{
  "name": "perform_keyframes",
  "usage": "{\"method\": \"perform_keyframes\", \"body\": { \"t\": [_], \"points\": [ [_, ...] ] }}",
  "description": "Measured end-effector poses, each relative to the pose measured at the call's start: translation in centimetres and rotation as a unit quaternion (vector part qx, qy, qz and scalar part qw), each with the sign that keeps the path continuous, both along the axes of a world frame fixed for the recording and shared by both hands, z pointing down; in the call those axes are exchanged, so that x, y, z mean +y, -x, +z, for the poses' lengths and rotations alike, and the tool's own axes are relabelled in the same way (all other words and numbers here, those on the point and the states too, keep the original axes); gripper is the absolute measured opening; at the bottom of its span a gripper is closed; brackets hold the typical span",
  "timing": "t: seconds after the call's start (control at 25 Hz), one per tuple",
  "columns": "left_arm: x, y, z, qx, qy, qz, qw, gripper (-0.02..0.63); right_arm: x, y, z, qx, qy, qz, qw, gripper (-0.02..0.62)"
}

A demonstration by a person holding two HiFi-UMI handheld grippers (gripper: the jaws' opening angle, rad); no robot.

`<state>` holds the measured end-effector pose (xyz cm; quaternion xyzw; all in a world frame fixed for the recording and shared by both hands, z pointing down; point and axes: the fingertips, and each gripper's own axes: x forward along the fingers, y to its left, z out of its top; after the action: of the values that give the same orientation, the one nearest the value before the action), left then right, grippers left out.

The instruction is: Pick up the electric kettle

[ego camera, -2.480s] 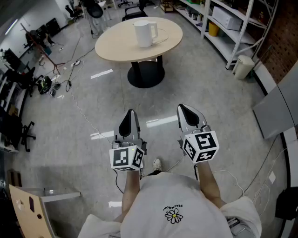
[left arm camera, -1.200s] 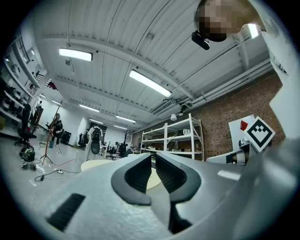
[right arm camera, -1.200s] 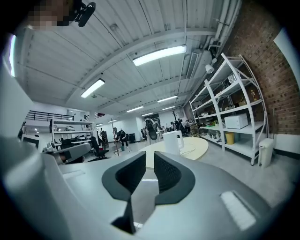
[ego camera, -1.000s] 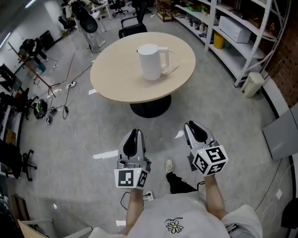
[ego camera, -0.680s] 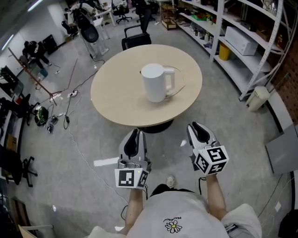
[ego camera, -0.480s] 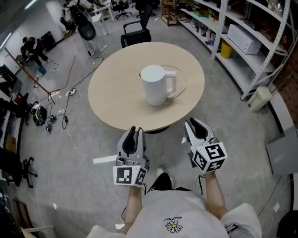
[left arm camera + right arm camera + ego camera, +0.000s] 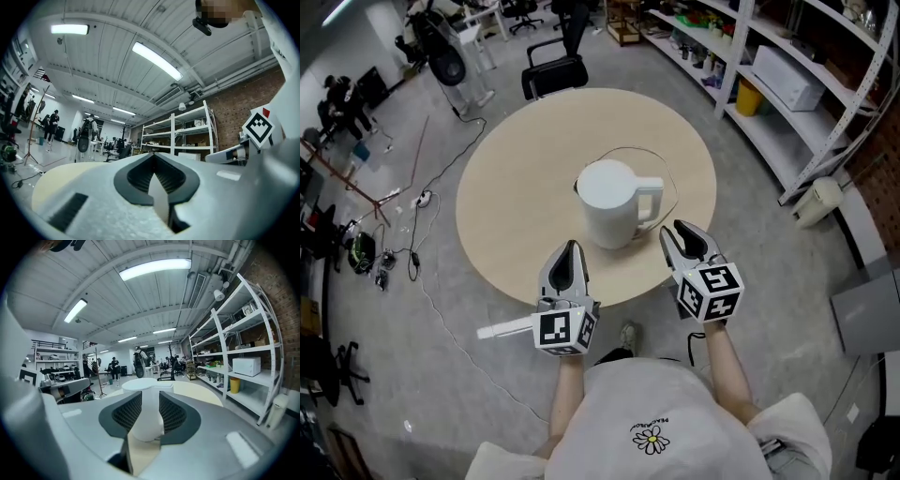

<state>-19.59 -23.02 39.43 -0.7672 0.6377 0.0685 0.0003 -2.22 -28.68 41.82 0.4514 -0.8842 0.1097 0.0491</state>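
Head view: shows white electric kettle upright near centre of round beige table, handle twd pic's right, thin cable looped behind it. Puts left gripper over table's near edge, close to kettle's base but apart from it. Puts right gripper just beside kettle's handle side, not touching. Takes in shelving at right & office chair beyond table.

Left gripper view: fingers pressed together, nothing btwn them. Tabletop at left, shelving ahead, marker cube of right gripper at far right.

Right gripper view: fingers partway apart & opening. Frames kettle in the gap, ahead of the tips, pads clear of it.
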Motion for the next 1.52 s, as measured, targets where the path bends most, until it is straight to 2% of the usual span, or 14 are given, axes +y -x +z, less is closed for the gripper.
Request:
{"method": "perform_keyframes", "body": {
  "t": [0.08, 0.12, 0.16, 0.2, 0.32, 0.4, 0.52, 0.64, 0.92, 1.08, 1.52],
  "points": [
    [-2.7, -0.1, 1.1, 0.001, 0.003, 0.027, 0.9996, 0.013, -2.7, 0.4, 1.1, 0.014, 0.003, 0.009, 1.0, 0.12],
    [-3.7, -0.4, 1.6, 0.007, 0.005, 0.049, 0.9988, 0.102, -3.9, 0.5, 1.7, 0.023, 0.007, 0.013, 1.0, 0.131],
    [-4.7, -0.7, 2.2, 0.016, 0.01, 0.07, 0.9974, 0.228, -5.0, 0.5, 2.5, 0.032, 0.011, 0.018, 0.999, 0.138],
    [-5.7, -1.1, 3.0, 0.025, 0.018, 0.087, 0.9957, 0.304, -6.0, 0.5, 3.3, 0.04, 0.018, 0.022, 0.999, 0.146],
    [-7.8, -2.2, 6.0, 0.013, 0.06, 0.115, 0.9915, 0.356, -8.2, 0.7, 6.3, 0.064, 0.048, 0.029, 0.996, 0.166],
    [-9.0, -2.9, 7.8, 0.0, 0.084, 0.125, 0.9886, 0.418, -9.5, 1.1, 8.4, 0.075, 0.071, 0.029, 0.994, 0.178],
    [-10.3, -4.0, 9.5, 0.004, 0.109, 0.128, 0.9857, 0.488, -10.8, 1.5, 11.0, 0.09, 0.102, 0.024, 0.99, 0.187],
    [-11.5, -4.6, 10.6, 0.001, 0.124, 0.124, 0.9845, 0.522, -12.0, 1.9, 13.2, 0.105, 0.124, 0.013, 0.987, 0.189],
    [-14.3, -4.3, 11.6, -0.009, 0.138, 0.113, 0.9839, 0.532, -14.6, 3.3, 16.0, 0.128, 0.149, 0.001, 0.98, 0.159],
    [-14.8, -4.5, 12.0, -0.009, 0.133, 0.118, 0.9841, 0.558, -15.0, 3.3, 16.6, 0.137, 0.14, 0.004, 0.981, 0.143],
    [-14.7, -3.9, 11.7, -0.013, 0.12, 0.112, 0.9864, 0.558, -15.0, 3.7, 16.3, 0.142, 0.122, 0.008, 0.982, 0.127]
  ]
}}
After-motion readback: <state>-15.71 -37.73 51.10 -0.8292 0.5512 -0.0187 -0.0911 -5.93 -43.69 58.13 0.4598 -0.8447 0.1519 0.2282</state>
